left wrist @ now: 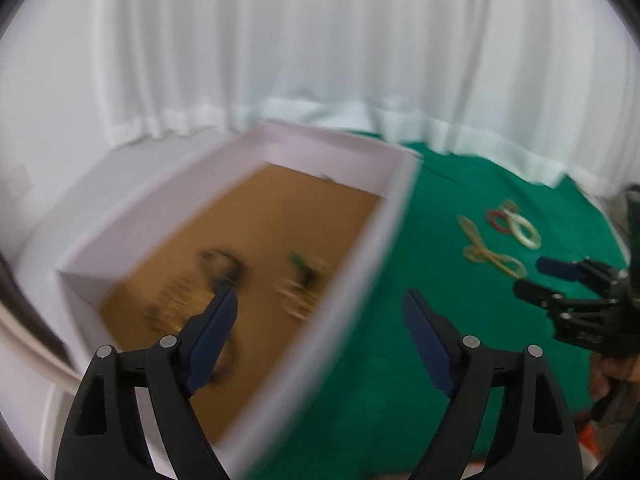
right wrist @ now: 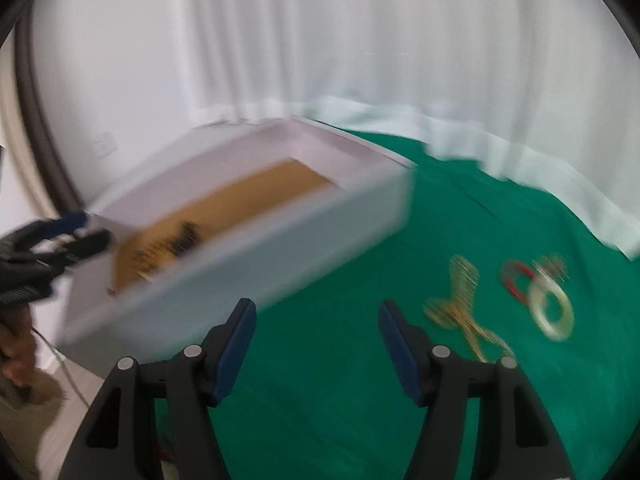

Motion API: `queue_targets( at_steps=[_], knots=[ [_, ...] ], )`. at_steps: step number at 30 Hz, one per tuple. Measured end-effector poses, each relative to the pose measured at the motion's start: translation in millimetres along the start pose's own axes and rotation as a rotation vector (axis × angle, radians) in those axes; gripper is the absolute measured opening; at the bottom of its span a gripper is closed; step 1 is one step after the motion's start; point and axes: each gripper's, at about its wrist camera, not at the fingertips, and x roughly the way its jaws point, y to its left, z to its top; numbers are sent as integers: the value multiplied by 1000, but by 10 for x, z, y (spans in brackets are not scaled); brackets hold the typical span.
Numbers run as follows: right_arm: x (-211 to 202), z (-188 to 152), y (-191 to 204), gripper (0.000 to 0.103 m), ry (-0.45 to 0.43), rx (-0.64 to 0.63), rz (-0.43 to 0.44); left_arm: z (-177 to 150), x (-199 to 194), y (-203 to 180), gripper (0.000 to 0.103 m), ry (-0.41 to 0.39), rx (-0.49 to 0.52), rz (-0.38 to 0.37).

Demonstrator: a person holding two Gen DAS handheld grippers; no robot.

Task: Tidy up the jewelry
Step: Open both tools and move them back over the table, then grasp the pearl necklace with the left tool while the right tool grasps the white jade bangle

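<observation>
A white open box [left wrist: 352, 280] with a brown floor holds several blurred pieces of jewelry [left wrist: 224, 268]; it also shows in the right wrist view [right wrist: 280, 236]. On the green cloth [left wrist: 440, 240] lie gold bangles [left wrist: 488, 254], a red bangle [left wrist: 498, 220] and a white bangle [left wrist: 526, 232]. They also show in the right wrist view: gold [right wrist: 460, 312], red [right wrist: 516, 284], white [right wrist: 554, 312]. My left gripper [left wrist: 320, 312] is open and empty over the box's near wall. My right gripper [right wrist: 316, 320] is open and empty above the cloth, left of the bangles.
White curtains [left wrist: 320, 40] hang behind the table. The right gripper shows at the right edge of the left wrist view [left wrist: 560, 280]. The left gripper shows at the left edge of the right wrist view [right wrist: 68, 236]. Both views are motion blurred.
</observation>
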Motion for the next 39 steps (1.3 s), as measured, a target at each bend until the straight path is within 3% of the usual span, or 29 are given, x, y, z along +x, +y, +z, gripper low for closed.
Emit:
queue_targets(
  at_steps=[7, 14, 20, 28, 39],
  knots=[
    [-284, -911, -656, 65, 52, 179, -143, -572, 453, -889, 85, 186, 108, -164],
    [-399, -1303, -946, 65, 46, 279, -178, -836, 632, -1445, 85, 276, 229, -225],
    [-365, -1350, -1051, 65, 43, 307, -157, -754, 764, -1525, 85, 293, 220, -222],
    [-321, -1310, -1259, 65, 44, 328, -147, -311, 1058, -1551, 85, 295, 173, -243],
    [-85, -828, -1678, 65, 58, 324, -71, 289, 1804, -1813, 85, 320, 132, -265]
  ],
)
